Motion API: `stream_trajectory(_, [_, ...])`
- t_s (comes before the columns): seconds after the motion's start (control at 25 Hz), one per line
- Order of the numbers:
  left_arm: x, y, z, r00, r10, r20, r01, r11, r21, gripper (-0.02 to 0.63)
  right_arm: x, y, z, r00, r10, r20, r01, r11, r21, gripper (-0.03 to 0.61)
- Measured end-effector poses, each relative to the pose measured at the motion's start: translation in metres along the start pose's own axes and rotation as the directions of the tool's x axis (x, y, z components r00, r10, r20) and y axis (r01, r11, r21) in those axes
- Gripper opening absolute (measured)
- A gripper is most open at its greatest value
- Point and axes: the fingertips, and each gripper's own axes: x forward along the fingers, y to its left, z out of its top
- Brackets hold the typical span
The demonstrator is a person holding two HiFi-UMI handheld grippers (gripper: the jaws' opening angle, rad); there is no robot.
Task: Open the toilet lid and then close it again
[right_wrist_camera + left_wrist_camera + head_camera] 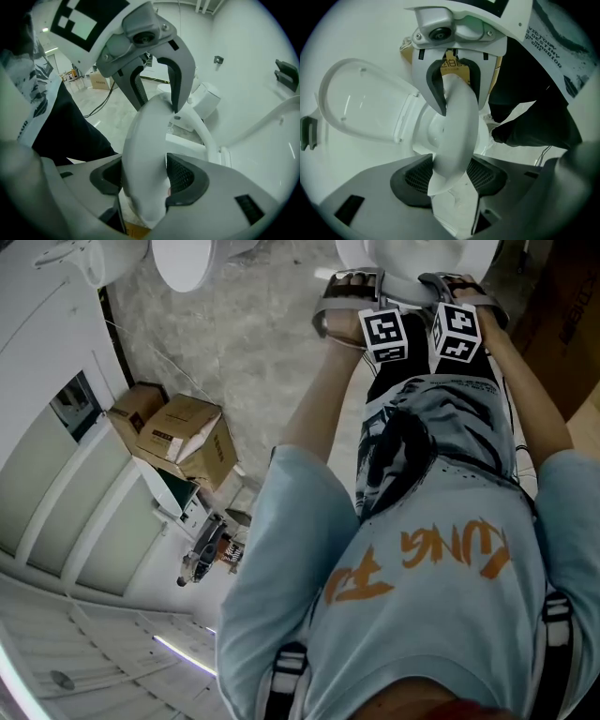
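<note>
My main worry is the thick white rim (457,136) running between both sets of jaws. The left gripper (450,176) and the right gripper (143,183) each stand astride it, jaws parted, pads (417,176) close on either side but, as I read it, not squeezing. If that rim is not seated on the bowl (433,133), it could drop and bang. If I draw away at an angle, a pad could hook the edge and drag it up. The toilet lid (361,101), which I take to be the broad oval panel, stands tipped back at its hinge (405,119), away from both grippers. So the closing half looks undone, and these jaws may be set on the seat ring rather than the lid. I cannot settle which it is, because the wide-angle gripper views bend everything and show the rim edge-on. In the head view the person's shirt (431,577) and arms cover the middle, the toilet (422,259) is cut off at the top edge, and where rim meets bowl is out of sight. Cardboard boxes (183,442) sit on the floor (272,352) well apart and pose no risk.
</note>
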Motion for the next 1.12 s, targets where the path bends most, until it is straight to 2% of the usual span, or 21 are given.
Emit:
stream_trajectory(0.36, [0.041, -0.047, -0.009, 0.996, -0.078, 0.04, 0.078, 0.997, 0.012, 0.257, 0.051, 0.033, -0.015, 0.995, 0.036, -0.095, -0.042, 0.998, -0.056, 0.273])
stream_trajectory(0.56, [0.073, -0.056, -0.011, 0.994, -0.101, 0.048, 0.101, 0.995, 0.012, 0.271, 0.08, 0.034, -0.031, 0.99, 0.05, -0.132, -0.062, 0.994, -0.088, 0.281])
stream_trajectory(0.8, [0.115, -0.089, -0.002, 0.989, -0.125, 0.085, 0.132, 0.988, -0.076, 0.287, 0.119, 0.057, -0.058, 0.983, 0.099, -0.156, -0.106, 0.994, -0.04, 0.295])
stream_trajectory(1.0, [0.141, -0.117, -0.005, 0.985, -0.148, 0.084, 0.157, 0.98, -0.121, 0.293, 0.146, 0.077, -0.064, 0.965, 0.21, -0.156, -0.202, 0.977, 0.066, 0.304])
stream_trajectory(1.12, [0.161, -0.126, -0.006, 0.982, -0.165, 0.096, 0.178, 0.973, -0.15, 0.293, 0.166, 0.08, -0.073, 0.96, 0.226, -0.166, -0.215, 0.973, 0.08, 0.305])
